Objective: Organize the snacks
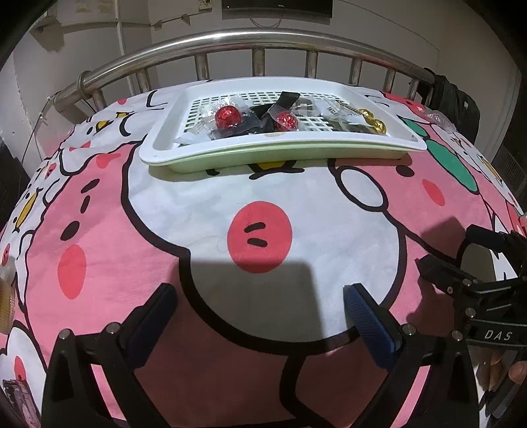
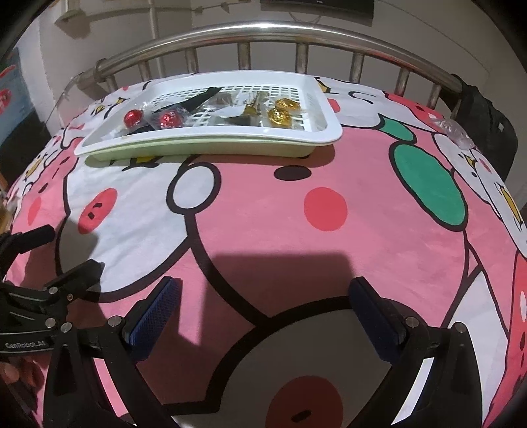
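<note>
Snacks sit mostly in the white basket point(image 1: 158, 145) at the far side of the bed, but one clear-wrapped candy point(image 2: 456, 130) lies loose, far right. Both the left gripper point(image 1: 260, 309) and right gripper point(image 2: 265, 301) hang spread and empty; the right one is best placed to straddle the candy's crinkly wrapper.

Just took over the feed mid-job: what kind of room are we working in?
Probably a bedroom: the work surface is a bed with a cartoon-print blanket and a metal bed rail behind the snack tray; a screen hangs on the wall.
</note>
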Demonstrator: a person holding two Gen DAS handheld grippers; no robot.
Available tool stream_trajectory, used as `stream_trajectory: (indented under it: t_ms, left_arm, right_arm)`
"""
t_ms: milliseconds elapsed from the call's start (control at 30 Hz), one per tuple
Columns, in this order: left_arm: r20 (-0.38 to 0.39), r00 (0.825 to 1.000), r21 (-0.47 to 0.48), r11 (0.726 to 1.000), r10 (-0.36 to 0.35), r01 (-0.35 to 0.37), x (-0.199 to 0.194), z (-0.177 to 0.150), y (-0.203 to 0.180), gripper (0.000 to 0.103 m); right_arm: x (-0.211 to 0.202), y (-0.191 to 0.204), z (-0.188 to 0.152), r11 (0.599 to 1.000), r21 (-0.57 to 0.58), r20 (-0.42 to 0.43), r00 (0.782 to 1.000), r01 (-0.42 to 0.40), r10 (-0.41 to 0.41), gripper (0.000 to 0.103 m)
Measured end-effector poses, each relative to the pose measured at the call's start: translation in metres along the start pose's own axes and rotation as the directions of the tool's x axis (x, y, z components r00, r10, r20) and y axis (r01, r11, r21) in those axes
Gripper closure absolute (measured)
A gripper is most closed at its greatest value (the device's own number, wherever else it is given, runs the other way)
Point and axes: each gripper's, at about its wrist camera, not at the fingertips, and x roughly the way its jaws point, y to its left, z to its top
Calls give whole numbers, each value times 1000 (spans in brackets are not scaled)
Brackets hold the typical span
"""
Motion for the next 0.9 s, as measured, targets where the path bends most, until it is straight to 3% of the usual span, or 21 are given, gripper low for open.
stream_trajectory:
  t_ms: [900]
  left_arm:
    - [0, 1000, -5, 1000, 4, -4, -1, -2, 0, 0]
  right_arm:
    - [-1, 1, -2, 1000, -2, -1, 1000, 2, -2, 0]
